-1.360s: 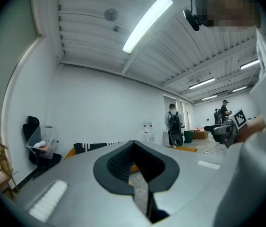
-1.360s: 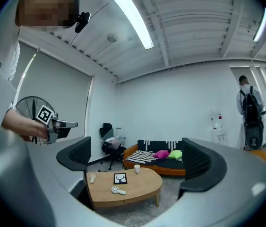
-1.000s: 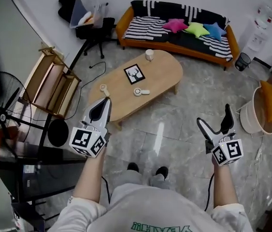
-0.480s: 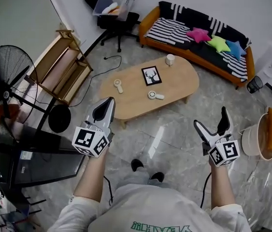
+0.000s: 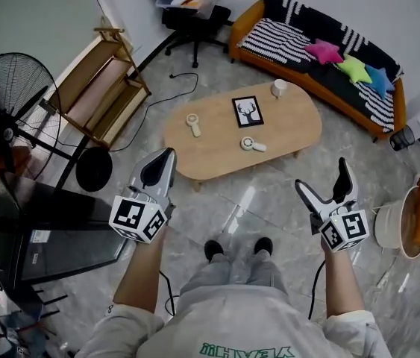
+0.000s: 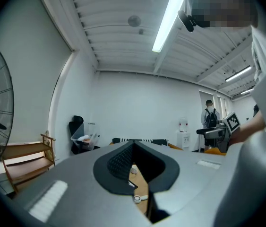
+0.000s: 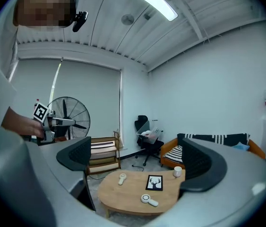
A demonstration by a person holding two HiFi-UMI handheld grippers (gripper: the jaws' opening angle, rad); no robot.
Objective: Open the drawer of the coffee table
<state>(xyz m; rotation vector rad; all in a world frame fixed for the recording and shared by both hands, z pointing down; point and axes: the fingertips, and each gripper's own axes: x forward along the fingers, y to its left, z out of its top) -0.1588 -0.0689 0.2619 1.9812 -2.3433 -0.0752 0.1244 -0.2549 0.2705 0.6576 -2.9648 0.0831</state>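
Note:
The oval wooden coffee table [image 5: 217, 149] stands on the grey tiled floor ahead of me; no drawer shows in any view. On its top lie a framed deer picture [image 5: 247, 111], a white cup [image 5: 279, 88] and two small white hand fans [image 5: 192, 124]. My left gripper [image 5: 162, 168] is shut and empty, held in the air short of the table's near left end. My right gripper [image 5: 323, 183] is open with nothing between its fingers, off the table's near right side. In the right gripper view the table [image 7: 123, 196] lies below the open jaws of the right gripper [image 7: 137, 161]. The left gripper view shows the left gripper [image 6: 133, 148] and only a sliver of tabletop [image 6: 140, 185].
An orange sofa [image 5: 377, 114] with striped cushions stands behind the table. A wooden shelf rack [image 5: 101, 92], a standing fan [image 5: 8, 118] and a black stand [image 5: 53, 233] are at the left. An office chair [image 5: 195, 13] is at the back, a white tub [image 5: 396, 218] at the right.
The head view has shifted: the table and sofa now sit further right in the frame. Both grippers keep the same pose and state.

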